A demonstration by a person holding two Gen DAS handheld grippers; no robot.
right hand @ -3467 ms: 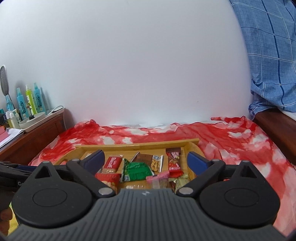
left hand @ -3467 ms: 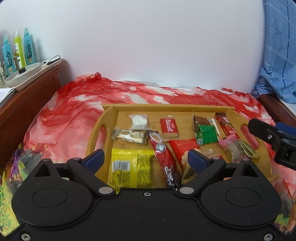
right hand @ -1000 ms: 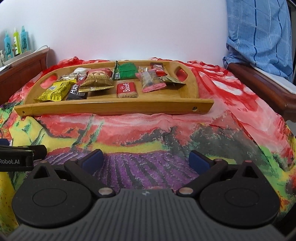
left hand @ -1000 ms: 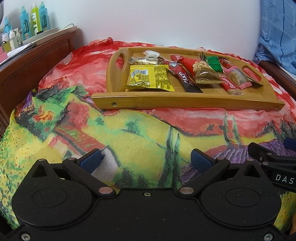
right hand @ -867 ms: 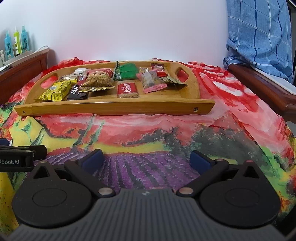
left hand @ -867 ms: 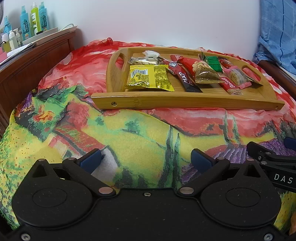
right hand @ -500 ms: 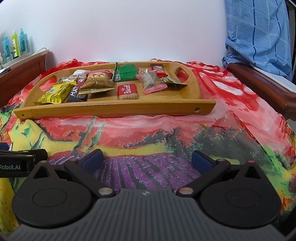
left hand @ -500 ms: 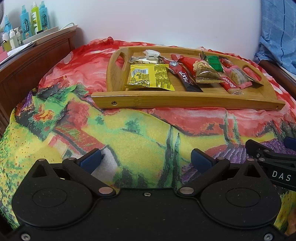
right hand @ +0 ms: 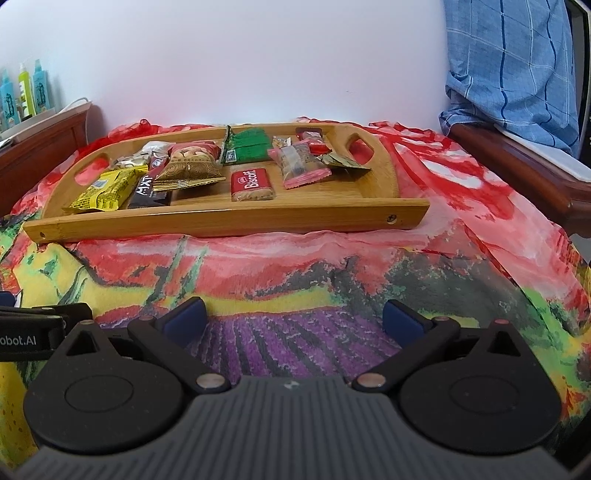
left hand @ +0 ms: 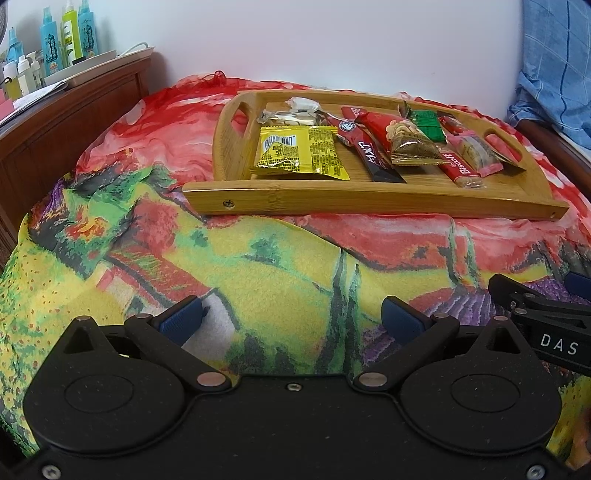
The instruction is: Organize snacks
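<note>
Wooden tray (right hand: pixel 229 221) is seen in both views; its green packet (right hand: pixel 248 149) lies at the far edge. Bottles (left hand: pixel 68 35) are shown clearly only from the left. Left gripper (left hand: pixel 291 319) and right gripper (right hand: pixel 293 319) are held wide open, empty.

Bright, even daylight – soft shadows, sharp focus, strong fisheye bending at the edges
</note>
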